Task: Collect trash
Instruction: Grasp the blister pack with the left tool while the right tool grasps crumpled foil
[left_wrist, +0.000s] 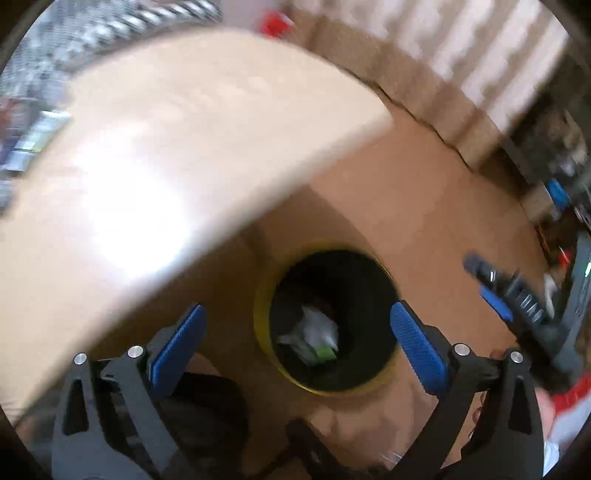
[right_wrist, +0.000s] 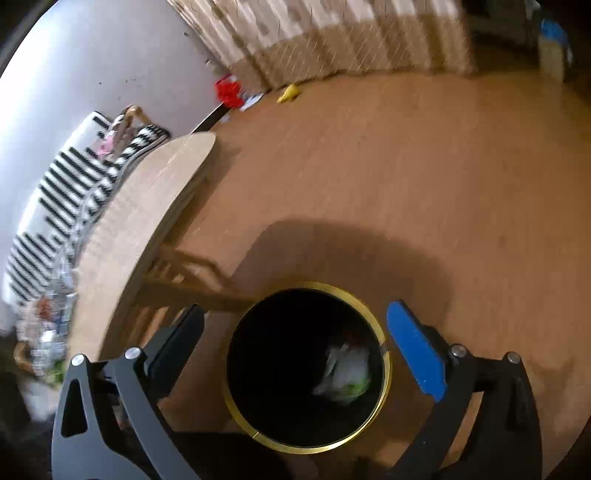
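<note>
You had both tools poised above the black, gold-rimmed trash bin (right_wrist: 306, 369), which stood on the wooden floor (right_wrist: 406, 184) just beside the light wooden table (right_wrist: 147, 229). The right gripper (right_wrist: 295, 350) had its jaws spread wide with nothing between them, and it looked straight down the bin's mouth; the left gripper (left_wrist: 297, 341) was likewise spread and empty, its blue pads (left_wrist: 417, 347) framing the same opening from a more slanted angle. Crumpled white and green trash (right_wrist: 347, 373) lay at the bottom of the bin, toward its right side in the right wrist view, so the drop looked finished rather than pending. To do this step well, you needed to keep the jaws open until each tool was lifted clear of the rim, so that nothing snagged or tipped the bin. You also had to mind the table edge (left_wrist: 258, 206) that hung close over the left tool. Both views were blurred, which suggests fast motion; slowing down near the bin would have been safer. A red object (right_wrist: 229, 90) and a yellow one (right_wrist: 290, 94) lay by the far wall, possibly more litter, though too small to tell.
</note>
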